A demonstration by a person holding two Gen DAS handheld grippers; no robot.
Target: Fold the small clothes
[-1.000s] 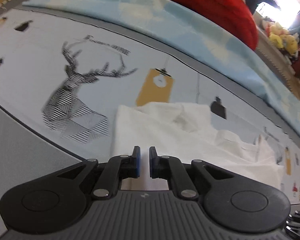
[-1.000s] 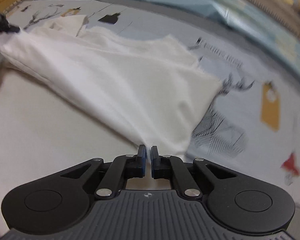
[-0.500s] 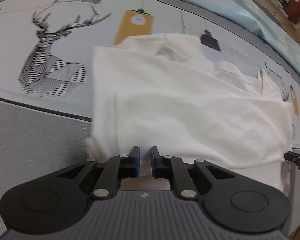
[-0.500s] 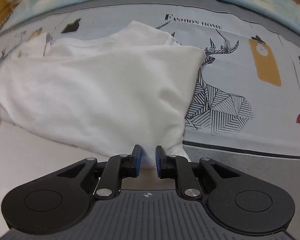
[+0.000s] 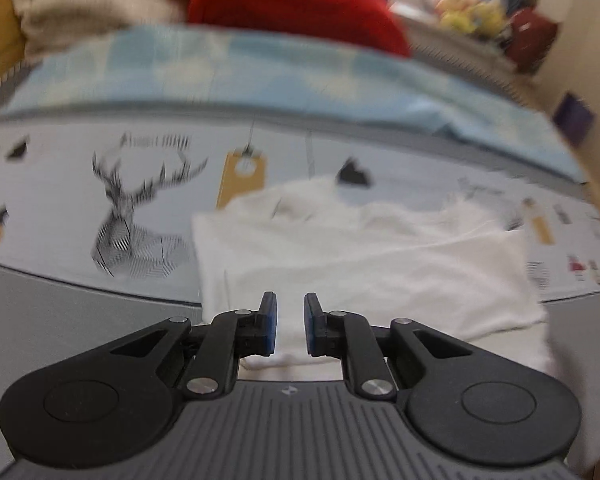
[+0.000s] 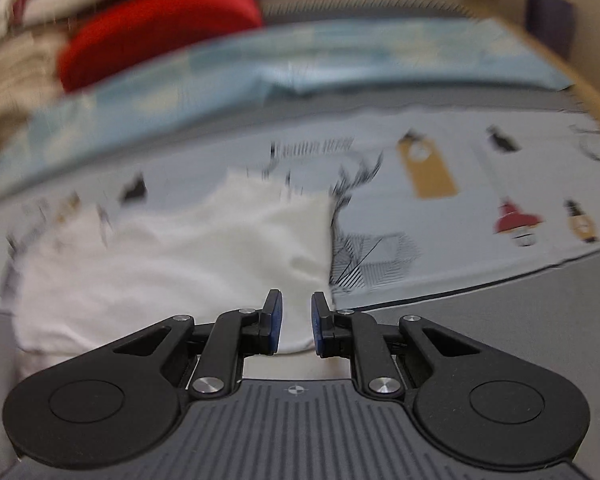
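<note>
Printed bedsheet (image 5: 60,184) is carrying a white garment (image 5: 364,264), lying partly folded by the sheet's near edge, beside the deer print (image 5: 136,216). Cloth is looking thin, limp, light; likely sagging unless taken at corners or hem. Left gripper (image 5: 290,322) is opening, fingers apart, cloth below, nothing pinched. Right gripper (image 6: 296,324) is sitting apart too, over the garment's near corner.

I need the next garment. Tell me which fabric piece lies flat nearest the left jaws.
The white cotton garment, folded flat on the printed sheet just beyond the jaws; the red knit and cream knit sit bunched far behind.
</note>
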